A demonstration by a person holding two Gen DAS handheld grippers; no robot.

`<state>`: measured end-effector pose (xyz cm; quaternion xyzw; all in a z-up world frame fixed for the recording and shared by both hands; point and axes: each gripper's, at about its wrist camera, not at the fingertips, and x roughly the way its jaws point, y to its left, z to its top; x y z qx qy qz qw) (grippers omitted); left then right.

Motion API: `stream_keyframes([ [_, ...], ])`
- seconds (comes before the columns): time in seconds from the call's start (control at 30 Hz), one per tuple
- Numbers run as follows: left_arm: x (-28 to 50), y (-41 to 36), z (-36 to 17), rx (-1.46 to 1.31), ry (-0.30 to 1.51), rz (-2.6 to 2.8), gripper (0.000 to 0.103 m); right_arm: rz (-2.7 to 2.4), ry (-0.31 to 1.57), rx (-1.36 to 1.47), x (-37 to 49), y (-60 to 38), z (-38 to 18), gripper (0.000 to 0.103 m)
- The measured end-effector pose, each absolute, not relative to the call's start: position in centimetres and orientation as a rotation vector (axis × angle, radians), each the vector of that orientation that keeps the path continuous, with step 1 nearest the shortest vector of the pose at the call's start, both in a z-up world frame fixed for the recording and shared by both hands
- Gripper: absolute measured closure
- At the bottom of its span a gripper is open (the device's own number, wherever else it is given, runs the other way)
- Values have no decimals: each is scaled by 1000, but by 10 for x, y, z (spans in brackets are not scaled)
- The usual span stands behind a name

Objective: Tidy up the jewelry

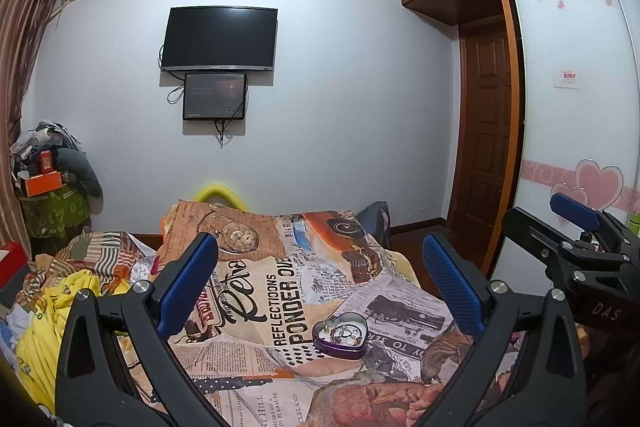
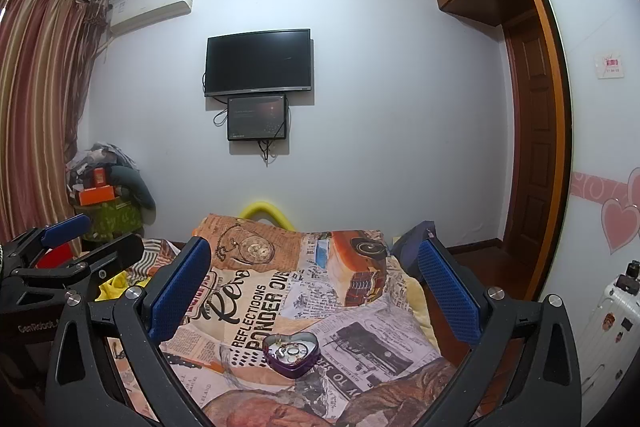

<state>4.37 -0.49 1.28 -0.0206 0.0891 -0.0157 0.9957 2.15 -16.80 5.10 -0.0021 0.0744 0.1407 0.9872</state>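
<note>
A purple heart-shaped tin lies open on the printed bedspread, with several small pieces of jewelry inside. It also shows in the right wrist view. My left gripper is open and empty, held above the bed, with the tin below and between its blue pads. My right gripper is open and empty, also above the tin. It shows at the right edge of the left wrist view. The left gripper shows at the left of the right wrist view.
Yellow clothing and striped fabric lie on the bed's left side. A cluttered pile with an orange box stands by the curtain. A TV hangs on the far wall. A wardrobe and wooden door are at right. A white suitcase stands at far right.
</note>
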Motion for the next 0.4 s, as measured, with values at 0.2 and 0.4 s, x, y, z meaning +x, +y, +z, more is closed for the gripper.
stream_keyframes([
  [0.2,44,-5,12,-39,178,-33,0,283,156,2,23,-170,51,0],
  [0.4,46,-5,11,-38,180,-37,0,281,160,-1,26,-170,52,0],
])
